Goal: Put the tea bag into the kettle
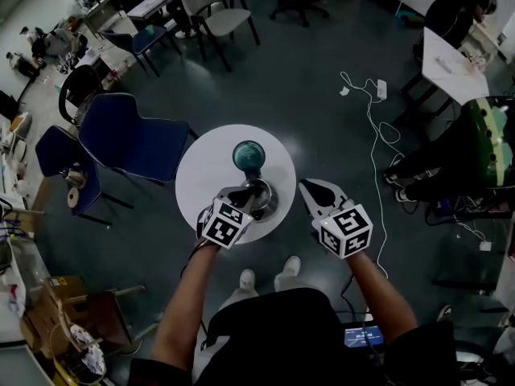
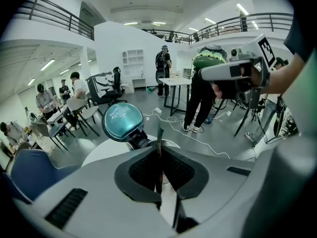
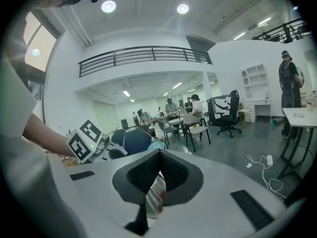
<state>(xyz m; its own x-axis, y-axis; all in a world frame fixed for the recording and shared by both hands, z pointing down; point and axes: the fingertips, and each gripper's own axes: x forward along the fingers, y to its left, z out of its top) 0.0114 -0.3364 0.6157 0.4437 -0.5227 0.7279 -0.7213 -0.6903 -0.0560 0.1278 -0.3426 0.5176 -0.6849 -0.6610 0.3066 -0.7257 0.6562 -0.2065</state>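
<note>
Left gripper (image 1: 244, 193) fingers pinch thin tea bag (image 2: 159, 134) over kettle (image 1: 270, 204), 6 o'clock of teal lid (image 1: 249, 157). Right gripper (image 1: 312, 190), 3 o'clock of kettle, fingers pressed together. Risk: off-centre release, bag catches rim, drops onto table (image 1: 201, 175).

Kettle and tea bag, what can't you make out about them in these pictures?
- Inside of the kettle: in the head view the left gripper covers its mouth; in the left gripper view the jaws hide everything below the teal lid.
- The thin strip clamped in the left jaws: seen edge-on, so tea bag or tag is unclear.
- The striped piece in the right gripper: mostly behind the pads, unidentifiable.
</note>
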